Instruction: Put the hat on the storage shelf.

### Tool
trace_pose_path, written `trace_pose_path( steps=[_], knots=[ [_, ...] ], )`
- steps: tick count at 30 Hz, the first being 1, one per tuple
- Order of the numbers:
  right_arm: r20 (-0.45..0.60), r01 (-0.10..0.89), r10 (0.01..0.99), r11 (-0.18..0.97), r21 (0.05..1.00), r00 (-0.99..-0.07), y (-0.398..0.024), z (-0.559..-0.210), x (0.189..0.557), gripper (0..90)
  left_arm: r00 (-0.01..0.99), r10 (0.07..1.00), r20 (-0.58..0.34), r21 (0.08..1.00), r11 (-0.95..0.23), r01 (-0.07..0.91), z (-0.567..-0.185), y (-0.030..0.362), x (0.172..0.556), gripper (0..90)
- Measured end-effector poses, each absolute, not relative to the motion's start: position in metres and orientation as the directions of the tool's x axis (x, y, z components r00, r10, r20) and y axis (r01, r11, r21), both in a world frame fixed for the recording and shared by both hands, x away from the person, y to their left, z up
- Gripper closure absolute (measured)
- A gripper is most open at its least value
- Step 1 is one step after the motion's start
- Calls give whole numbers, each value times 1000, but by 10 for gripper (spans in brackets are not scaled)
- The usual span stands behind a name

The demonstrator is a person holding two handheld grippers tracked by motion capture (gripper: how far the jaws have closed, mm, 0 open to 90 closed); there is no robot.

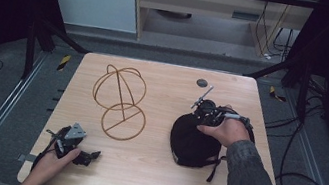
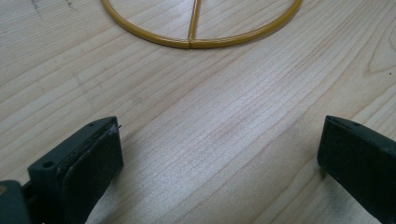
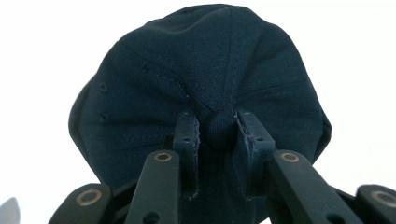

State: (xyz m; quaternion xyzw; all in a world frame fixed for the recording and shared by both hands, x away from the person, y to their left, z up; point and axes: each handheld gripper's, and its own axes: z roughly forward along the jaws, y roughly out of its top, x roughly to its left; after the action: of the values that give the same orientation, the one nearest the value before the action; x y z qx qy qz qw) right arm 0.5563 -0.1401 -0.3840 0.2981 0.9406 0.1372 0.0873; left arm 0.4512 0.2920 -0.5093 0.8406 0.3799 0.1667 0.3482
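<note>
**Cap pinched at its crown, wire stand waiting to the left**

A pale wooden table (image 1: 149, 171) stands in a dim room, with dark floor and metal rails on both sides and a light cabinet behind; loose cables lie on the floor at the right.

At the near left corner the left gripper (image 1: 91, 154) rests low over the wood, its jaws standing wide apart with nothing but bare grain between them, as the left gripper view shows. Ahead of it, left of centre, stands a gold wire hat stand (image 1: 119, 101), a round base ring with a hooped sphere on top; its base ring (image 2: 201, 28) crosses the top of the left gripper view. Right of centre lies a dark navy baseball cap (image 1: 192, 140), its strap trailing toward the near edge; the right gripper (image 3: 218, 128) has closed on a fold of fabric around the crown button.

Risks, as I judge them: the hold is on a small bunch of soft cloth, so the cap could slip out if lifted quickly; hanging limp, it may swing or sag and catch the stand's hoops; a knock could tip or slide the light wire stand; the dangling strap could snag on the wire.

Count: one cap, one stand, two grippers, one table.
</note>
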Motion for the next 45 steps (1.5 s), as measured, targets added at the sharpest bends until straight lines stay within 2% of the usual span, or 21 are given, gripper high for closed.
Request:
trace_pose_path(
  steps=[16,25,45],
  knots=[
    [-74,524,626,705,478,-776,-167,-336,531,731,656,755,17,712,-469,522,-509,292,451,0],
    [-85,512,640,680,524,-763,-184,-315,519,731,656,755,17,712,-469,522,-509,292,451,0],
    [-96,506,669,640,579,-737,-206,-298,506,731,655,755,17,712,-469,522,-509,292,451,0]
  ],
)
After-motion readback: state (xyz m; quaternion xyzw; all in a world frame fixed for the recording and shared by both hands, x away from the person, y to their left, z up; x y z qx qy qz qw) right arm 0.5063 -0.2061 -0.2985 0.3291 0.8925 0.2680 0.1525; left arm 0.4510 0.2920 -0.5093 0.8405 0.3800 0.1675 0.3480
